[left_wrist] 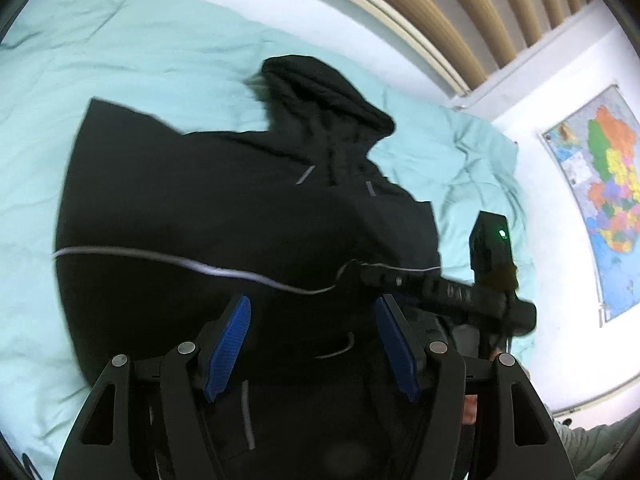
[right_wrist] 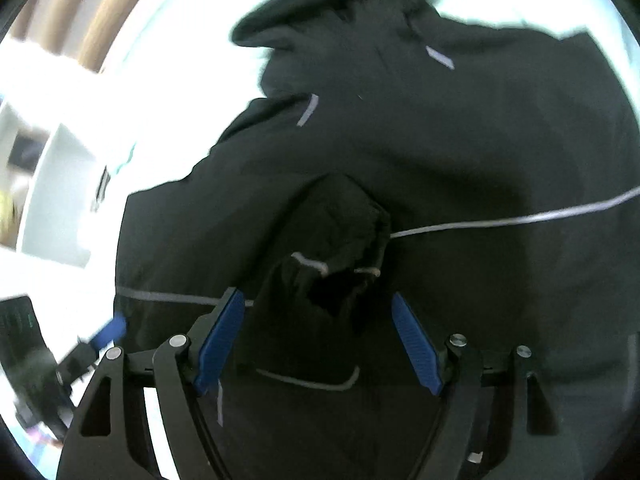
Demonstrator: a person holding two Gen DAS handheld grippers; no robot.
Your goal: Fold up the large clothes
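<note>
— Looking down from the left side, what do you see?

— A black jacket (left_wrist: 208, 208) lies spread on a pale green bedspread (left_wrist: 120, 60), its hood (left_wrist: 320, 92) pointing toward the slatted headboard (left_wrist: 460, 20). A thin grey piping line (left_wrist: 160, 258) runs across its body. The left gripper (left_wrist: 314, 344) hangs over the near part of the jacket with its blue pads (left_wrist: 228, 344) apart and nothing pinched between them.

— And the other claw?

— The right gripper (right_wrist: 318, 344) is also spread wide above the dark cloth. A folded-over sleeve (right_wrist: 332, 232) with a gathered cuff lies on the jacket's body just beyond its fingers, untouched as far as I can tell. From the left camera you can see that gripper out to the right, at the jacket's edge, with a green light on its body.

— Anything else in the room?

— A coloured map (left_wrist: 604, 200) on the white wall past the bed. The right camera's view is blurred and washed out toward the left, so I cannot make out the furniture there.
</note>
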